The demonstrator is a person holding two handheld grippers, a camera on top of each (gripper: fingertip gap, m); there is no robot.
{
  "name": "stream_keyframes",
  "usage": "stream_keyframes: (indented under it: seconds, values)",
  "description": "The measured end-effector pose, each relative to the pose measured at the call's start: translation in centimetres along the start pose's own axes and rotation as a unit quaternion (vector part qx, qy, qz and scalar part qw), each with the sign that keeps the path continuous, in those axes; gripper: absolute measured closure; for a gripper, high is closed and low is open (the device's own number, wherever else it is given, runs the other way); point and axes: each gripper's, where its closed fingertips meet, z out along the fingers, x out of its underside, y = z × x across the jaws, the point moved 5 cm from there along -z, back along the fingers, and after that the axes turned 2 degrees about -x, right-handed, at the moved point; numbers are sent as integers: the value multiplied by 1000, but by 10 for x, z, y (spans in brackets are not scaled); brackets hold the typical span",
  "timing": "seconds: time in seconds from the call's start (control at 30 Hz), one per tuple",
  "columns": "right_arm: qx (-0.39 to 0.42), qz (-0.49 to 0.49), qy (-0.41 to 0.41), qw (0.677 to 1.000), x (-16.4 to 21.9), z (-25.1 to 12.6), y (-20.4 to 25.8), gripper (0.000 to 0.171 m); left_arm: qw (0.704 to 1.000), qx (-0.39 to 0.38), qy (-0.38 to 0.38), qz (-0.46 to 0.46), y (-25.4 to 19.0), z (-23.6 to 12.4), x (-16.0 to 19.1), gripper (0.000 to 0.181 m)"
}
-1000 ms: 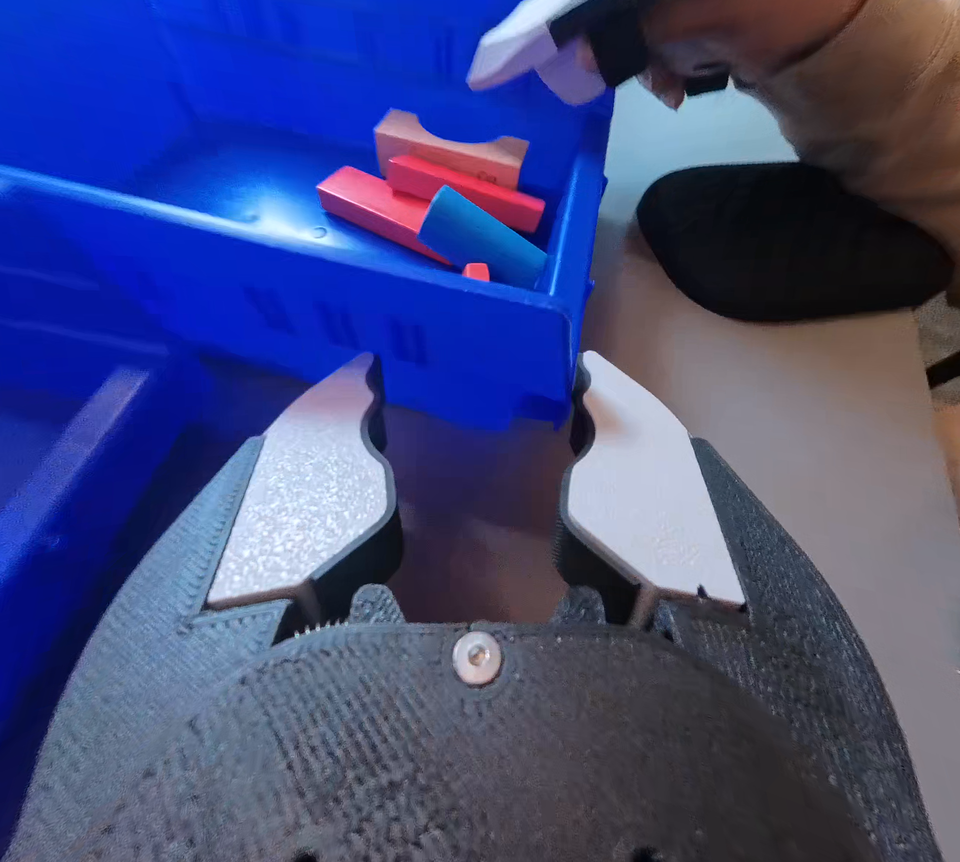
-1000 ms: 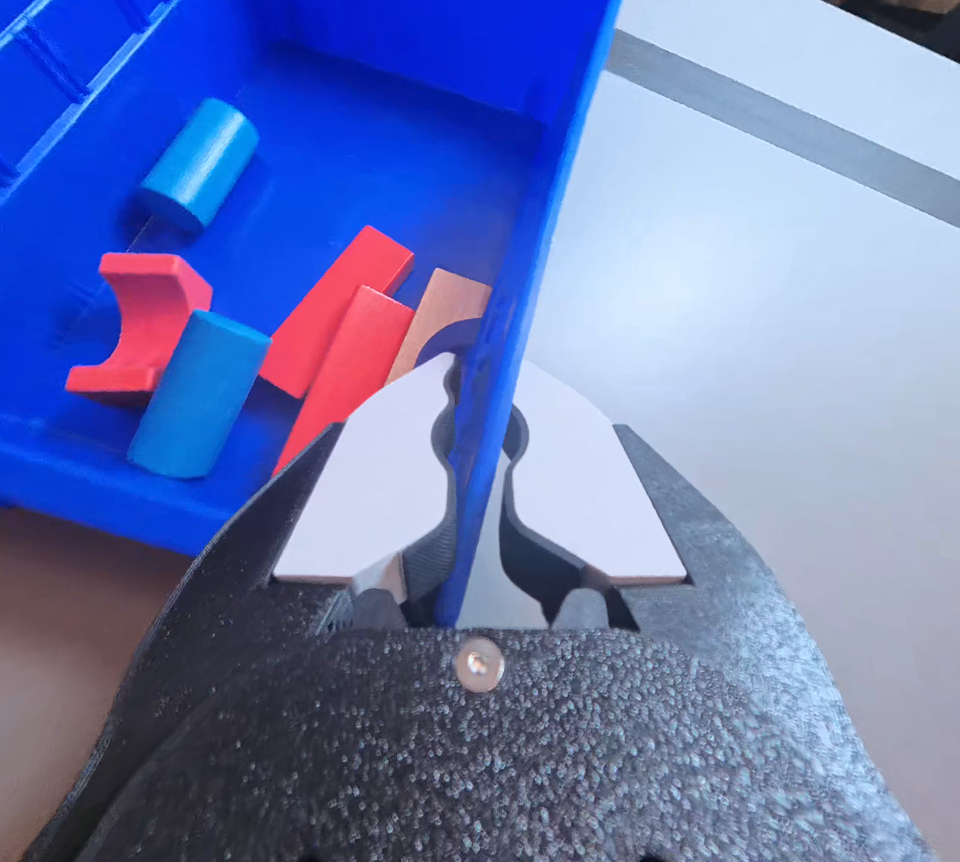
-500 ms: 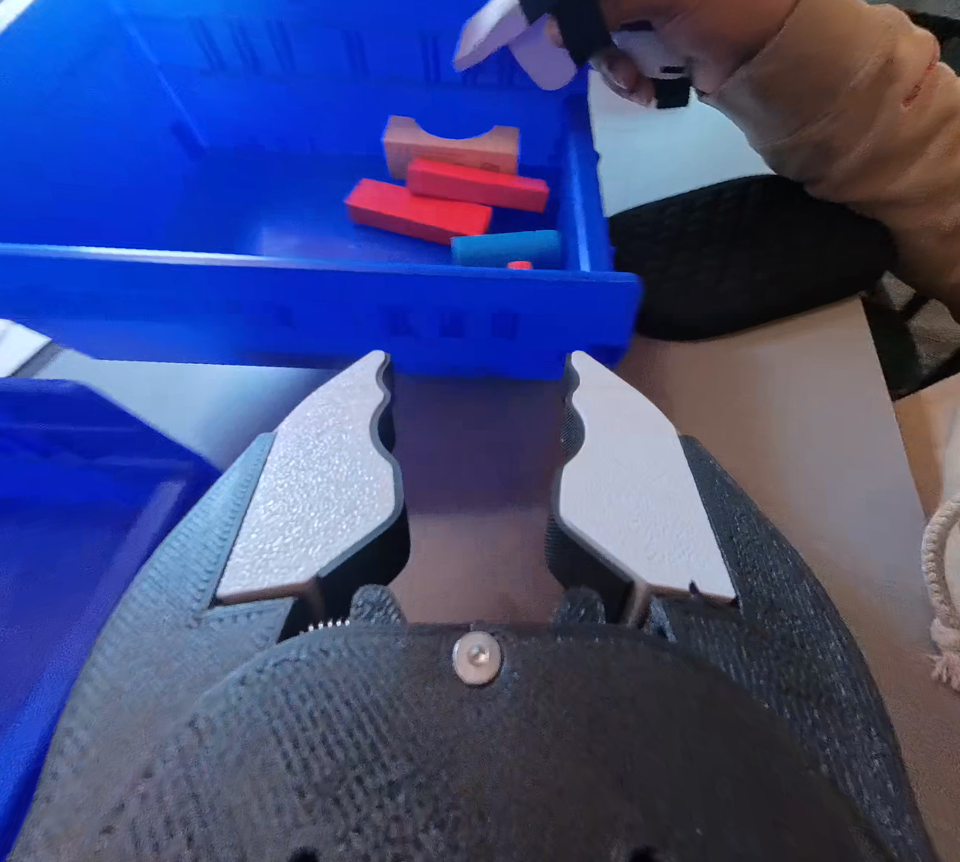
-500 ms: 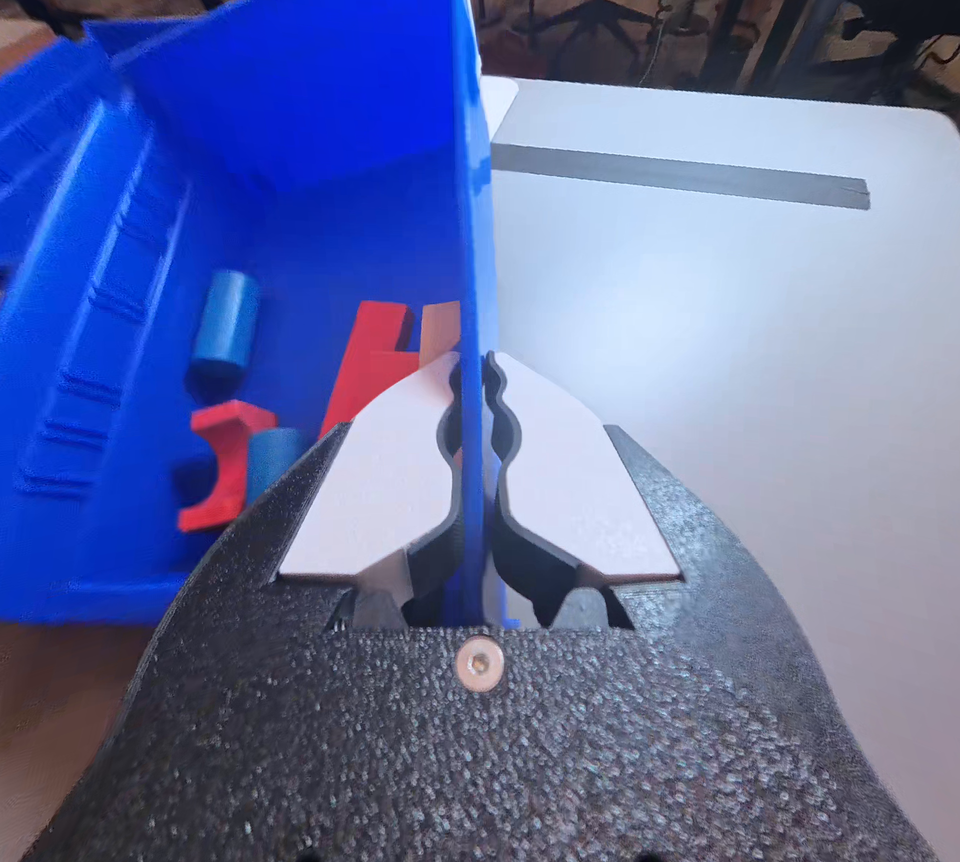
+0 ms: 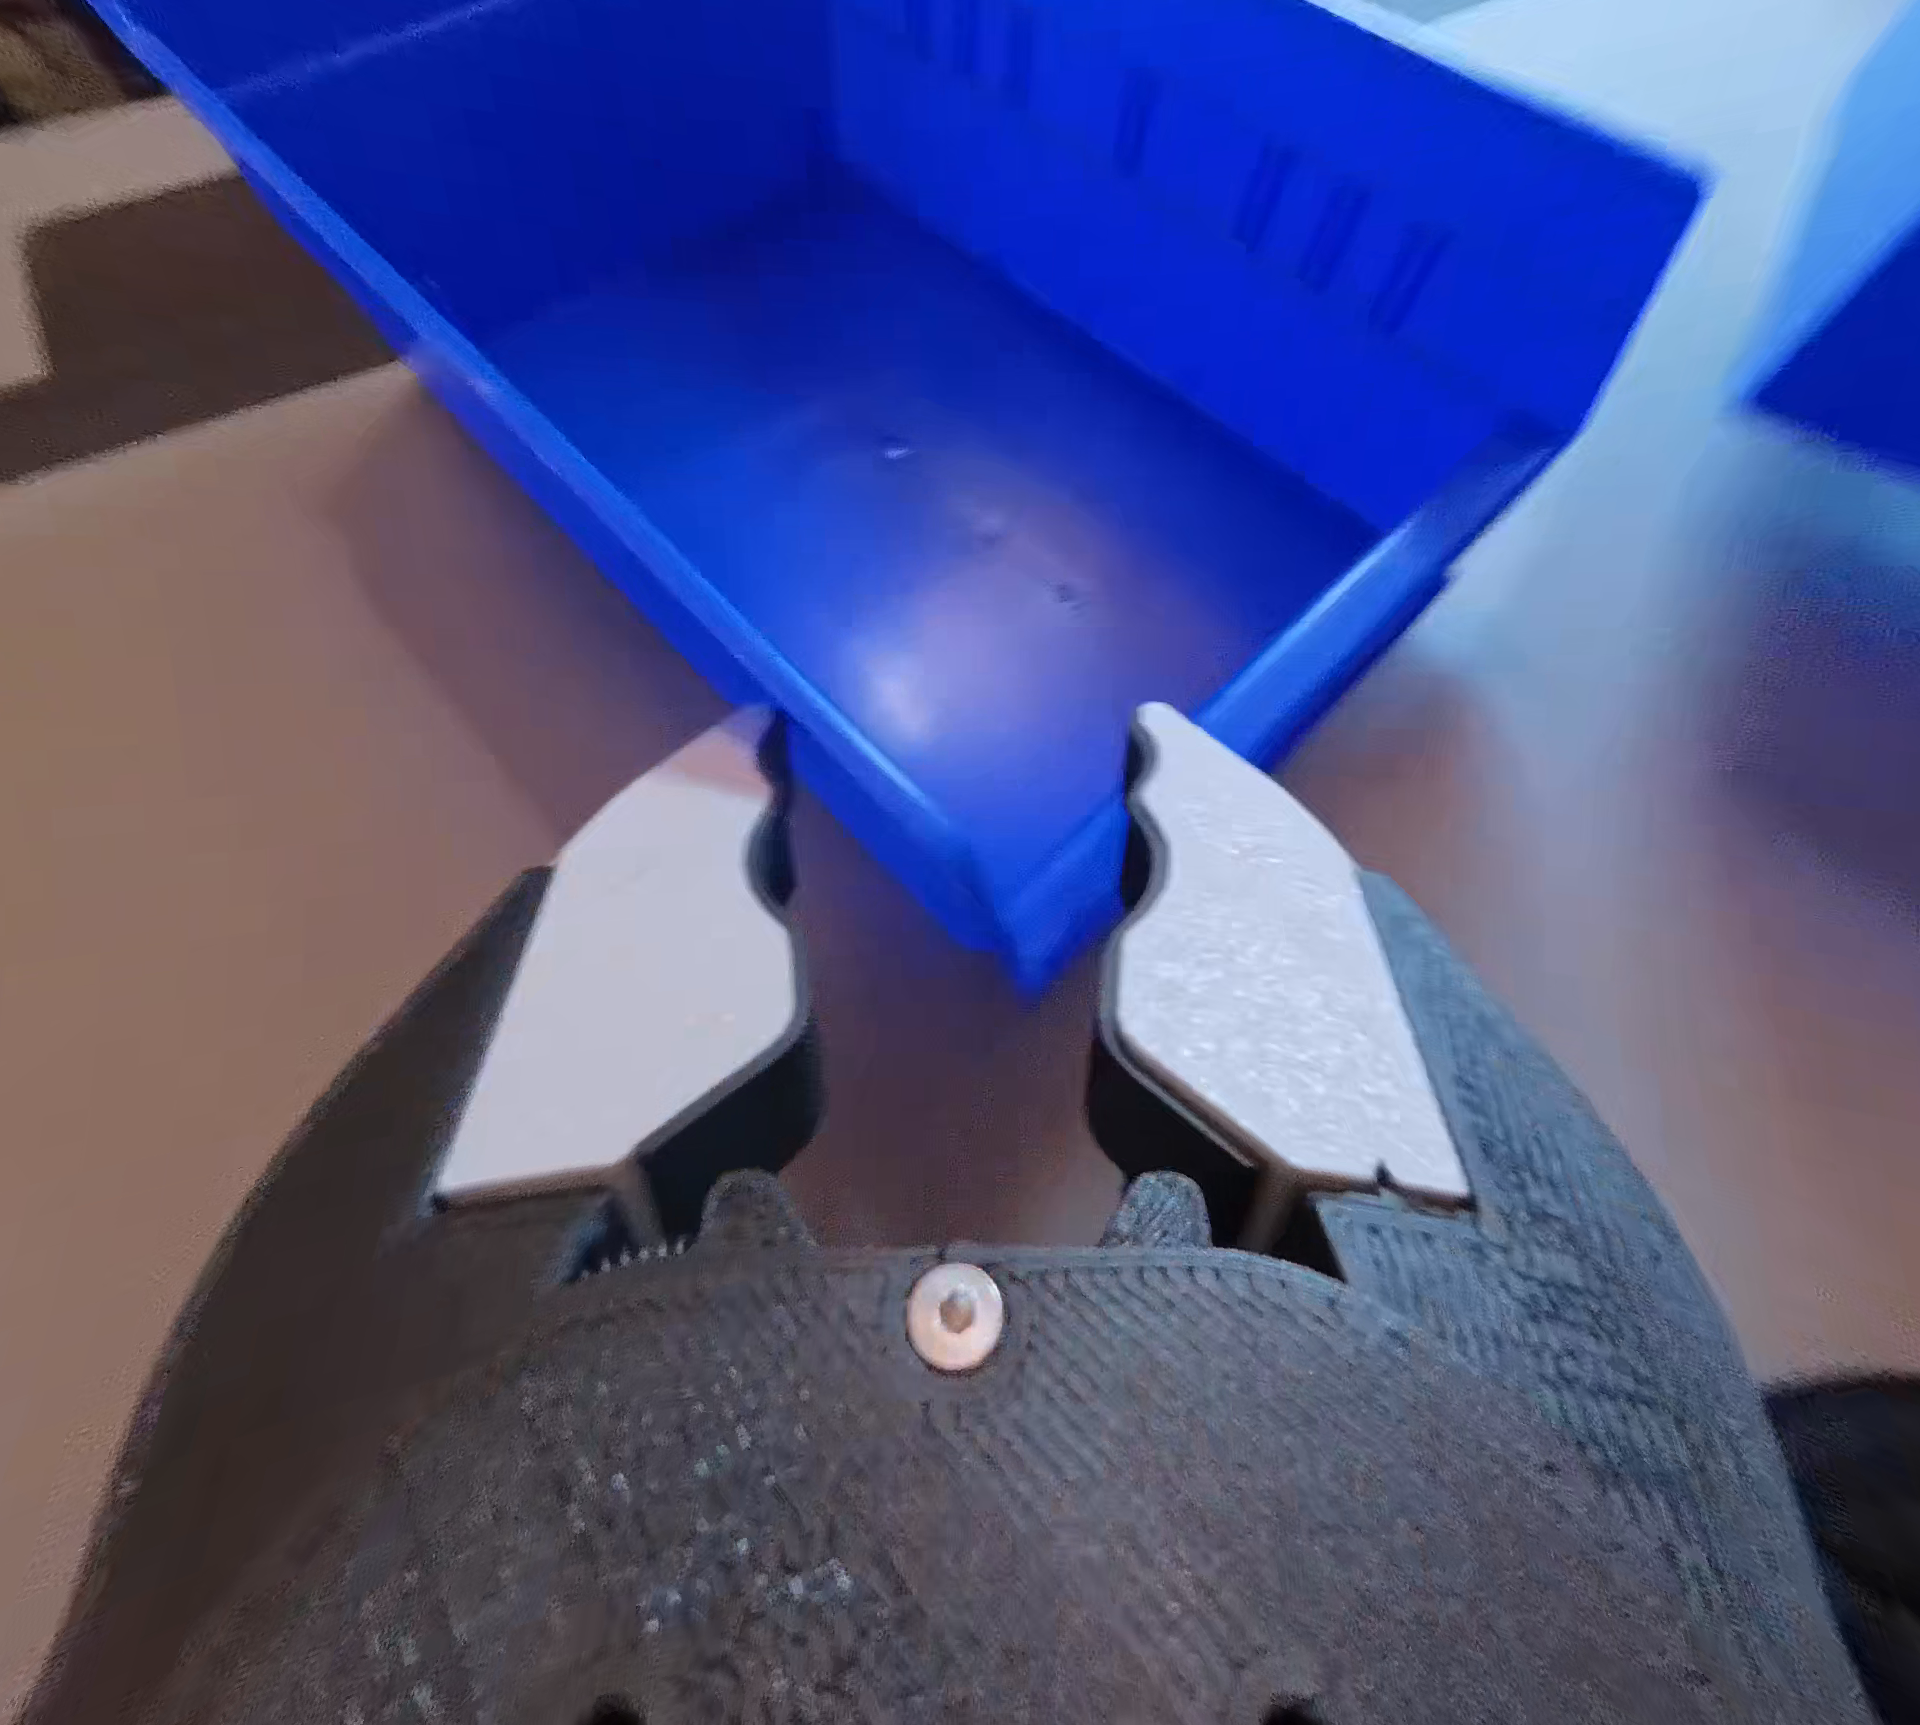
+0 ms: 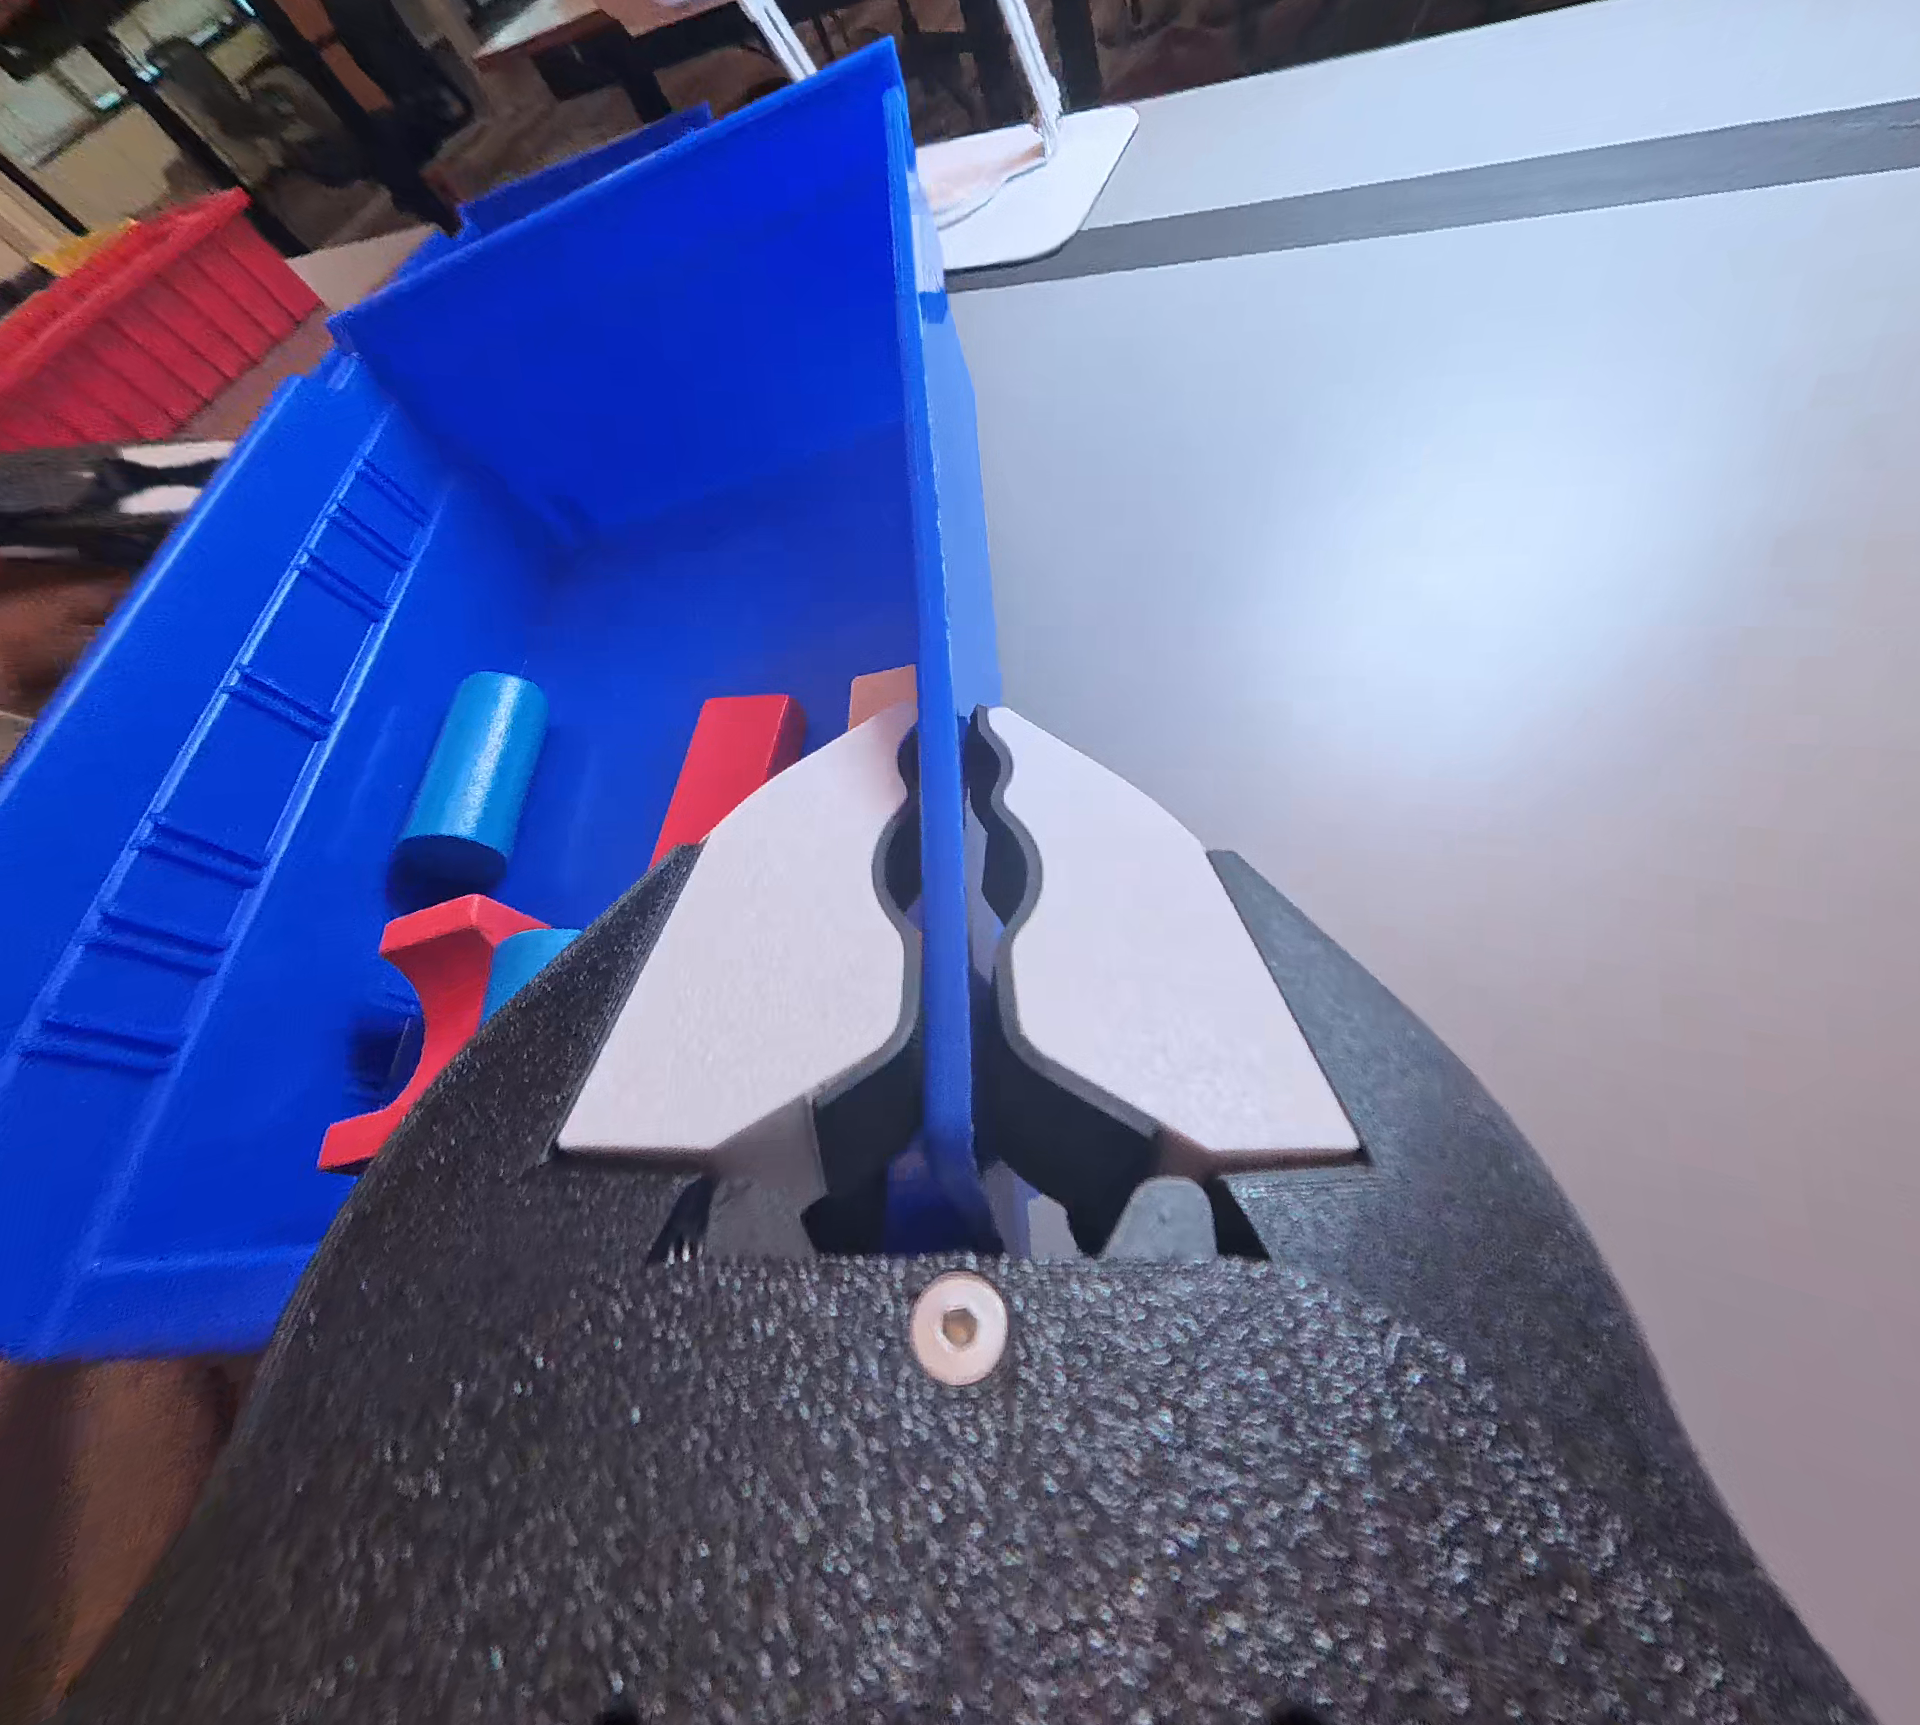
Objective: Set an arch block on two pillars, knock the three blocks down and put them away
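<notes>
My right gripper [image 6: 945, 725] is shut on the right side wall of a blue bin [image 6: 665, 387] that lies on the table. Inside this bin are a blue cylinder [image 6: 473, 776], a red arch block [image 6: 436, 1021], a red bar [image 6: 727, 771], the tip of a tan block [image 6: 883, 688] and a second blue cylinder [image 6: 525, 958], half hidden by my gripper. My left gripper [image 5: 951, 730] is open and empty, with the near corner of a second, empty blue bin [image 5: 571, 117] between its fingers. It also shows at the far left of the right wrist view [image 6: 104, 486].
The edge of another blue bin [image 5: 1849, 273] shows at the right of the left wrist view. A red bin [image 6: 135, 325] stands at the back left. A sign stand [image 6: 1029, 179] rests on the white table [image 6: 1455, 636], which has a dark stripe. The near table part is brown [image 5: 260, 740]. The left gripper's tips are roughly 50 cm from the right gripper's.
My right gripper has closed fully on the bin wall and levelled out. My left gripper has swung away from the bin with blocks to the empty bin, staying open.
</notes>
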Motion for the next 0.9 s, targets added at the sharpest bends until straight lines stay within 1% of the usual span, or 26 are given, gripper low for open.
stream_keyframes:
  seconds: [0.03,0.07,0.2,0.33,0.5,0.57,0.63,0.7,0.8,0.87,0.9]
  values:
    - [-10,3,-5,1000,-2,-4,1,166,999,-27,5,47,0,5,-1,137]
    - [-22,8,-9,1000,-3,-7,3,165,996,-26,7,82,-8,11,-3,135]
    - [-59,18,-19,998,-3,-11,10,165,987,-72,12,146,-30,31,-17,133]
    - [-71,17,-18,997,3,-10,14,165,984,-93,10,149,-36,29,-15,137]
    - [-62,23,-24,998,8,-14,6,165,988,-66,4,143,-44,0,2,140]
    - [-63,29,-27,997,8,-18,3,165,989,-45,-8,139,-54,-10,9,143]
    - [-72,33,-31,996,7,-23,2,165,989,-29,-22,140,-68,-12,11,149]
    - [-94,43,-38,994,6,-28,5,165,989,-11,-33,143,-85,-6,8,149]
    - [-107,59,-45,992,6,-31,6,165,989,28,-52,139,-118,12,-1,146]
    - [-112,65,-47,990,6,-29,6,165,979,75,-70,176,-151,29,-5,140]
    - [-113,67,-52,990,6,-29,6,165,974,81,-81,193,-164,37,-8,140]
